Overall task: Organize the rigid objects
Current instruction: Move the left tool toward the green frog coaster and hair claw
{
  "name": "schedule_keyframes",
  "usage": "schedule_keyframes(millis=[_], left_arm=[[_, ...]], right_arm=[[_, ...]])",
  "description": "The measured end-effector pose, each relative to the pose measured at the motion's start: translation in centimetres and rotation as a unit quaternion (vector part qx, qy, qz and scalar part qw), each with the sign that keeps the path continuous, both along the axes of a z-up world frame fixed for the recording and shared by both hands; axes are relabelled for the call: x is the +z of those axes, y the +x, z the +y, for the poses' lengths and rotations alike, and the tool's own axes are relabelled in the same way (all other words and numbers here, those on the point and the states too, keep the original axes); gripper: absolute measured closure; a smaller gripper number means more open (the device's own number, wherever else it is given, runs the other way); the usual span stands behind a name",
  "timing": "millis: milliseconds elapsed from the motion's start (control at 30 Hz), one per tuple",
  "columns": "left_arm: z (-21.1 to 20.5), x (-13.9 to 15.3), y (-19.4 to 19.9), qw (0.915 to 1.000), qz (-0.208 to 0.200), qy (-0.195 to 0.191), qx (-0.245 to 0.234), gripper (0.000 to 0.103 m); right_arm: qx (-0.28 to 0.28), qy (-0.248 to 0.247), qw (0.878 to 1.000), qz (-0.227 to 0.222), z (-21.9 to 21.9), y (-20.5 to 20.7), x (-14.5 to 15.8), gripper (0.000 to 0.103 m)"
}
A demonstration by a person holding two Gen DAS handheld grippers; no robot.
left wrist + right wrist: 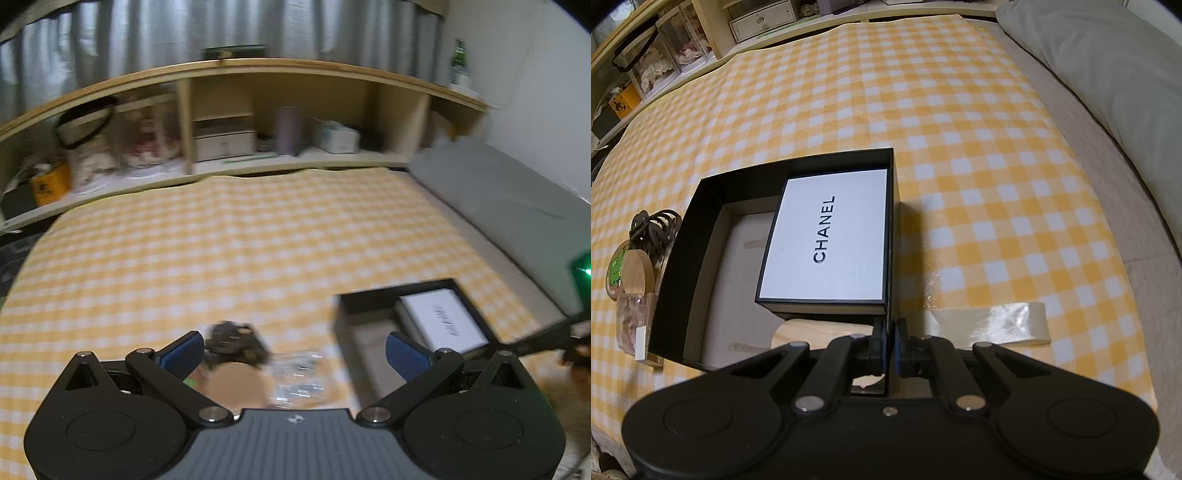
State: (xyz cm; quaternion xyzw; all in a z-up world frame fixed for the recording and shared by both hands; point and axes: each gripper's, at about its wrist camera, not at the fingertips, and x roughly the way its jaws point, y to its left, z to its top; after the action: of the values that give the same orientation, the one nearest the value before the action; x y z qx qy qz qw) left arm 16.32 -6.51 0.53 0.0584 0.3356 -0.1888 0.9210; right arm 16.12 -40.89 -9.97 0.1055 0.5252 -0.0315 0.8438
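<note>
While the right gripper [891, 345] is clamping its fingers on the near wall of the black box [679, 266], the left gripper [295, 349] is hanging over the checkered bed cover [221, 240] with fingers spread wide, nothing between the pads. White CHANEL box [827, 236] is sitting inside the black box, against its right wall. Dark hair claw [653, 225], round wooden piece [637, 271] and clear plastic container [631, 317] are lying just outside the box's left wall (left view is blurring them). Box is sitting near the cover's near edge.
</note>
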Motion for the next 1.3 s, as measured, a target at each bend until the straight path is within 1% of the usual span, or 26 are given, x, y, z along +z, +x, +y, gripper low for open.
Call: schedule_keyframes(millis=[167,233,333,433,633,800,867,933,1000,1200,1300], left_arm=[[3.7,-0.9,2.4,0.9992,-0.010,0.013,0.035,0.000],[5.1,-1.4,3.4,0.9986,-0.007,0.017,0.049,0.000],[6.7,-2.5,4.7,0.9972,0.021,0.021,0.068,0.000],[7.4,-3.7,5.6,0.9965,0.056,0.029,0.056,0.000],[8.1,-6.9,7.1,0.9908,0.092,0.083,0.054,0.000],[8.4,-9.4,7.8,0.9834,0.106,0.140,0.047,0.000],[8.6,-10.5,8.1,0.9796,0.116,0.157,0.046,0.000],[8.9,-11.3,8.3,0.9772,0.124,0.166,0.044,0.000],[9.1,-11.9,8.5,0.9763,0.129,0.169,0.040,0.000],[9.0,-13.2,9.4,0.9796,0.132,0.151,0.020,0.000],[9.3,-13.4,10.2,0.9827,0.133,0.125,0.031,0.000]], right_arm=[[0.001,0.000,1.000,0.000,0.0,0.0,0.0,0.098],[0.001,0.000,1.000,0.000,0.0,0.0,0.0,0.098],[0.000,0.000,1.000,0.000,0.0,0.0,0.0,0.098],[0.000,0.000,1.000,0.000,0.0,0.0,0.0,0.098],[0.001,-0.001,1.000,0.000,0.1,0.1,0.1,0.098],[0.001,0.000,1.000,0.000,0.0,0.1,0.1,0.098],[0.001,-0.001,1.000,0.000,0.1,0.1,0.1,0.098],[0.001,-0.001,1.000,0.000,0.1,0.1,0.1,0.098],[0.001,0.000,1.000,0.000,0.1,0.1,0.1,0.098],[0.001,-0.001,1.000,-0.001,0.1,0.0,0.1,0.098],[0.001,-0.001,1.000,-0.001,0.1,0.0,0.1,0.098]])
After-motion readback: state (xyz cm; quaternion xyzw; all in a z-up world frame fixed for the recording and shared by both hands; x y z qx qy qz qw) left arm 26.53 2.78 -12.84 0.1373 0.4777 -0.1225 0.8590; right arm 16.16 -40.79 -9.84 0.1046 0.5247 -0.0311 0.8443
